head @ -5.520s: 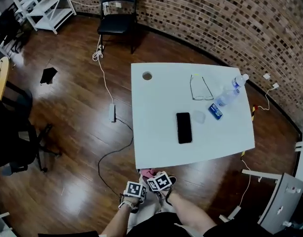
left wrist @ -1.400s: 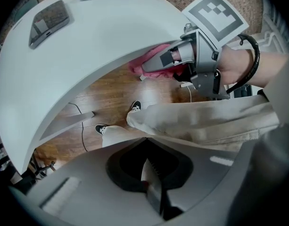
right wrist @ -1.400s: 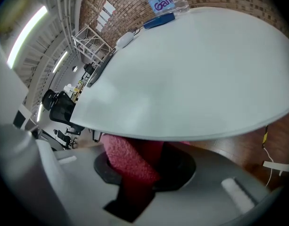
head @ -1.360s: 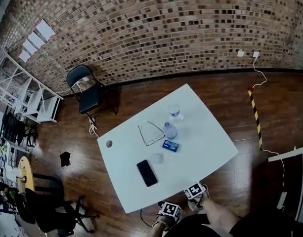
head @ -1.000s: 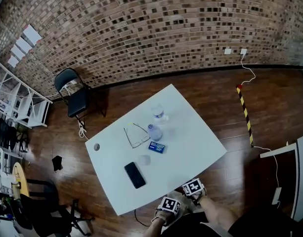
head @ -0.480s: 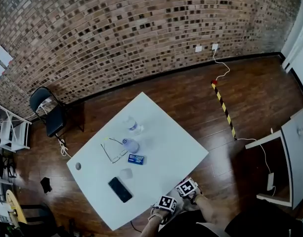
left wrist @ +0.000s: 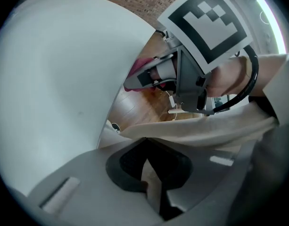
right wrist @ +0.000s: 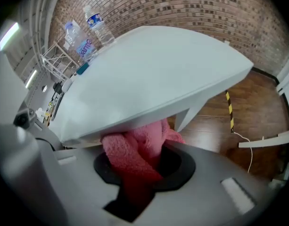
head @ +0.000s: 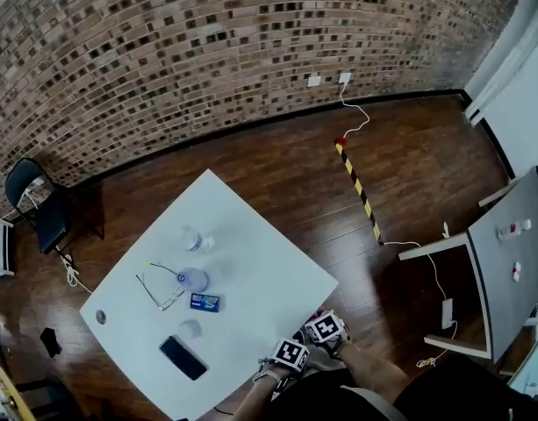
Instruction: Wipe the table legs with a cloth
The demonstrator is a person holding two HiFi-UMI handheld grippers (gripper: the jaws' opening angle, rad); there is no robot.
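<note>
The gap under the surface (right wrist: 149, 69) edge is filled by the pink cloth (right wrist: 149, 135) clamped in the right tongs (right wrist: 142, 166); a white leg (right wrist: 187, 117) stands just beyond. Open wood floor (head: 409, 174) is left alongside, crossed by a striped strip (head: 359, 189).

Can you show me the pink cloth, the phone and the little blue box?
Cloth (right wrist: 135, 159): right gripper view, its bunched middle.
Phone (head: 182, 358): head view, screen centre.
Blue box (head: 204, 302): head view, its top.

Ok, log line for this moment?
right gripper: shut on cloth | left gripper: shut, empty | cloth: at table edge
</note>
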